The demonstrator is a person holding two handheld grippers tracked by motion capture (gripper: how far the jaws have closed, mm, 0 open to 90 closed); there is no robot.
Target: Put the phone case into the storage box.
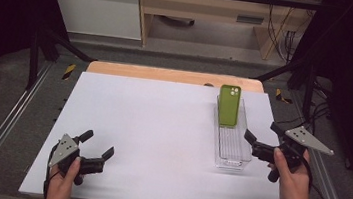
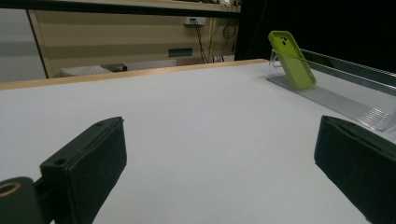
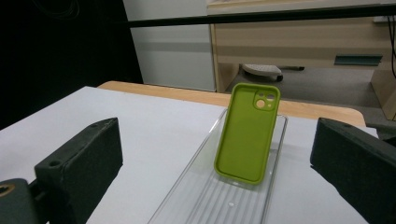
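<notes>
A lime-green phone case [image 1: 228,104] leans upright against the far end wall of a long clear plastic tray [image 1: 231,153] on the right side of the white table. The same case [image 3: 248,133] stands straight ahead in the right gripper view, inside the tray [image 3: 196,196]. My right gripper [image 1: 262,133] is open just right of the tray's near end, empty. My left gripper [image 1: 98,143] rests open and empty near the table's front left corner. In the left gripper view the case [image 2: 292,59] and tray [image 2: 341,100] lie far off to the right.
The white tabletop [image 1: 146,126] spreads between the two grippers. A wooden strip [image 1: 167,74] runs along its far edge. Metal rails [image 1: 6,120] flank the table on both sides. Desks and cables stand beyond the far edge.
</notes>
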